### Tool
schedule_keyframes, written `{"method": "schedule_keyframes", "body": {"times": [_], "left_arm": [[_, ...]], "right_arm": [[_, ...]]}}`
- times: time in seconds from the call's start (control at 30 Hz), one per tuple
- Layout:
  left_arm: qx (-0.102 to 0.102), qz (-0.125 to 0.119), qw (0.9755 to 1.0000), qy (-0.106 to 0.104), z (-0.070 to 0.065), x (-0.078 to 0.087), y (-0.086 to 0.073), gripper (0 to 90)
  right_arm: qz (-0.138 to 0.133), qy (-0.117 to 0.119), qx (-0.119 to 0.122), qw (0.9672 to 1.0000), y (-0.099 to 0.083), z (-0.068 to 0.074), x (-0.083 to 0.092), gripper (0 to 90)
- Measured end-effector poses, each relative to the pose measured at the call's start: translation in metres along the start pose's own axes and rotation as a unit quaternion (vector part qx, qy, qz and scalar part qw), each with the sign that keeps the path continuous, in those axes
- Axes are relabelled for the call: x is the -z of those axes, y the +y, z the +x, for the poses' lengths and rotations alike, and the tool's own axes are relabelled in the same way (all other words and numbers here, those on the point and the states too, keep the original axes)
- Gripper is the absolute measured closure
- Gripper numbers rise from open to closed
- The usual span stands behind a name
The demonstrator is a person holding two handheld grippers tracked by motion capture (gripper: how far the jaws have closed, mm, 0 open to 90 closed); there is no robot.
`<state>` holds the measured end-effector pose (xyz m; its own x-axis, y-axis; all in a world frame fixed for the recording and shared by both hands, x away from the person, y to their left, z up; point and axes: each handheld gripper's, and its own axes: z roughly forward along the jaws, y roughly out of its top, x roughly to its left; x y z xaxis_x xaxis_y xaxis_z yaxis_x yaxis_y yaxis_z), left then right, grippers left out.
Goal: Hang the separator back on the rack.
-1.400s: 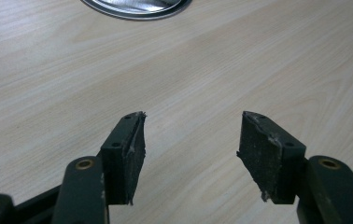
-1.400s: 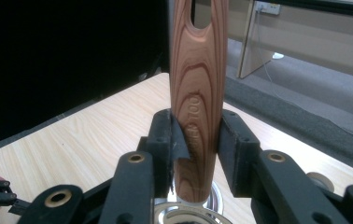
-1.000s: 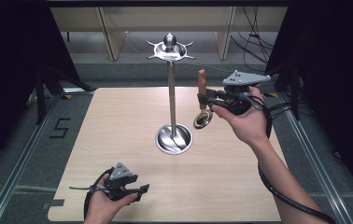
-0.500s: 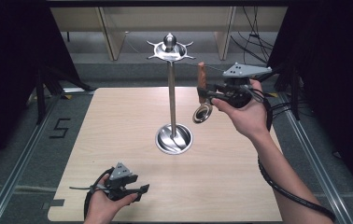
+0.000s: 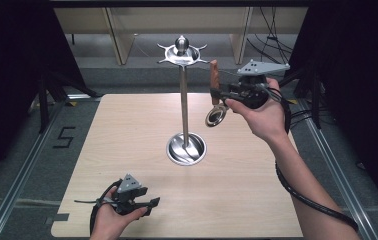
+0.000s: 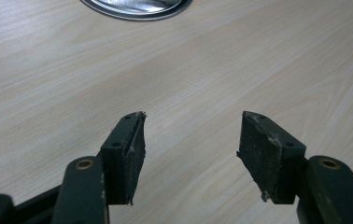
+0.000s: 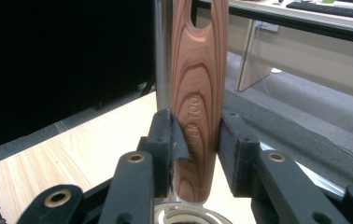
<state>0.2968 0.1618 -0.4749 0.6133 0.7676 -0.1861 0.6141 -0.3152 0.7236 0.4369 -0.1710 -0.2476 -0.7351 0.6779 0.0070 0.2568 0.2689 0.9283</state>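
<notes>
step: hang utensil (image 5: pixel 214 82) on stand (image 5: pixel 182 55) | my right claw (image 7: pixel 195 140) clamps its wooden handle | tip: keep upright, thread slot squarely onto hook

One stand (image 5: pixel 185 112), one utensil (image 5: pixel 214 82), two tongs (image 5: pixel 219 95).

Light wood table (image 5: pixel 127 150) on grey carpet floor (image 5: pixel 22 145) — black curtains (image 5: pixel 7 60) at both sides, pale wooden furniture (image 5: pixel 122 30) behind, cables (image 5: pixel 272 40) trailing at rear right.
</notes>
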Motion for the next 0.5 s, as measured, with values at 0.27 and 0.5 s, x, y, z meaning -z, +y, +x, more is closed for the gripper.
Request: {"method": "schedule_keyframes", "body": {"times": [0.27,0.5], "left_arm": [[-0.006,0.006,1.0000,0.000,0.0013,0.0006,0.0000,40.0],[0.001,-0.001,1.0000,-0.001,-0.0004,-0.0003,-0.0002,39.9]], "right_arm": [[0.000,0.003,0.005,1.0000,0.0050,-0.0005,-0.0030,68.7],[0.002,0.004,0.004,1.0000,0.0052,-0.0029,-0.0052,68.7]]}}
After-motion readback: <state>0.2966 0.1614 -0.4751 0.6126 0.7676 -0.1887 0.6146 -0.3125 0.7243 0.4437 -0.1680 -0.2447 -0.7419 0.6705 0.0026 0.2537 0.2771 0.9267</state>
